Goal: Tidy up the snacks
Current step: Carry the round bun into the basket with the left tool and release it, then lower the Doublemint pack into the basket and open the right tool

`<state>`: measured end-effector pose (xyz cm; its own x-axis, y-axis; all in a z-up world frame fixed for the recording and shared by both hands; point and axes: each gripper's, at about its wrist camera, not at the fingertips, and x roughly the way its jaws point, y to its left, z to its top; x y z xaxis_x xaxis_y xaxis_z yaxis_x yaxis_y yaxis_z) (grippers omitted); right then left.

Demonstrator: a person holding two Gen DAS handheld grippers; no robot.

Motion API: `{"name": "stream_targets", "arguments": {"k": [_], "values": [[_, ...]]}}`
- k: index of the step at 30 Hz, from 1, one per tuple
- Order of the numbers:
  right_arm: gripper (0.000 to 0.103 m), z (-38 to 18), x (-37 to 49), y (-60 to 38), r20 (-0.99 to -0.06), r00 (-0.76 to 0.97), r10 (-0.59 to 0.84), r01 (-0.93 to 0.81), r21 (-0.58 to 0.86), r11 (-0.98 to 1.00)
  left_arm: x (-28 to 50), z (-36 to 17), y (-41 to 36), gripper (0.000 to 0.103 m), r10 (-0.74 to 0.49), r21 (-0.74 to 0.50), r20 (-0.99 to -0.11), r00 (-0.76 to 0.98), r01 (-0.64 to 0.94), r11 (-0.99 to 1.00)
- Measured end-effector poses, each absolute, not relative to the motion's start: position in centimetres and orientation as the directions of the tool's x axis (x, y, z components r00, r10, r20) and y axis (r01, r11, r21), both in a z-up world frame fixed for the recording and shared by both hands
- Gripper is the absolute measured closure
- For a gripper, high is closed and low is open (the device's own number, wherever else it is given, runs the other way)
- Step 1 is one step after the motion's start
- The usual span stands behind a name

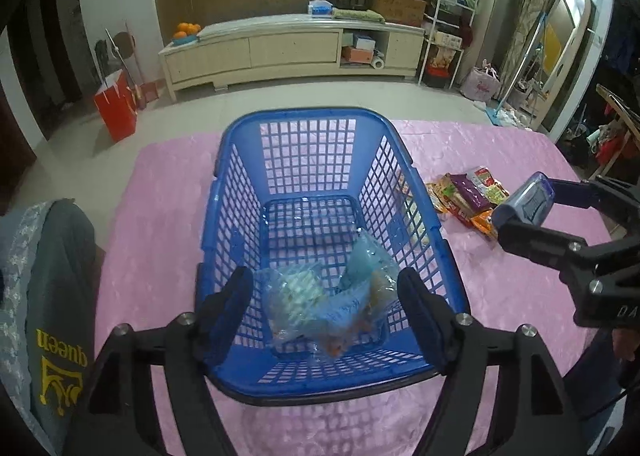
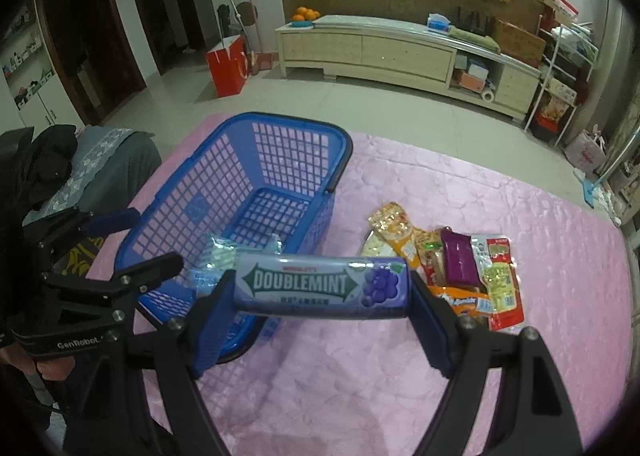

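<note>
A blue mesh basket (image 1: 296,159) stands on the pink tablecloth and shows in the right wrist view (image 2: 256,159) too. Clear blue snack packets (image 1: 324,296) lie in its near end. My left gripper (image 1: 324,296) is open and empty over the basket's near rim. My right gripper (image 2: 320,288) is shut on a purple Doublemint tube (image 2: 320,286), held crosswise above the table just right of the basket; the tube also shows in the left wrist view (image 1: 524,203). A pile of snack packets (image 2: 452,264) lies on the cloth right of the basket, also in the left wrist view (image 1: 468,195).
The pink tablecloth (image 2: 520,336) covers the table. A chair with grey clothing (image 1: 48,276) stands at the table's left side. Beyond the table are the floor, a red bag (image 1: 116,107) and a long low cabinet (image 1: 288,51).
</note>
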<state>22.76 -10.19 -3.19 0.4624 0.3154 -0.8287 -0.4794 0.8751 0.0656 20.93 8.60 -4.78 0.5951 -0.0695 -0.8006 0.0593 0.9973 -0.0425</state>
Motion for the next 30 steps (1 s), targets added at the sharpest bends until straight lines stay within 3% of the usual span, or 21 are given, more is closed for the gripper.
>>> {"name": "stream_targets", "arguments": {"k": [14, 30], "values": [[0.019, -2.3, 23.5, -4.8, -0.828, 0.419, 0.373, -0.601, 0.055, 0.797, 19.7, -3.0, 12.6, 0.021, 0.028, 0.02, -0.782, 0.623, -0.019, 1.0], [0.019, -7.7, 25.8, 2.9, -0.898, 0.313, 0.309, -0.649, 0.036, 0.76, 20.6, -5.6, 19.0, 0.021, 0.088, -0.002, -0.813, 0.575, -0.154, 0.988]]}}
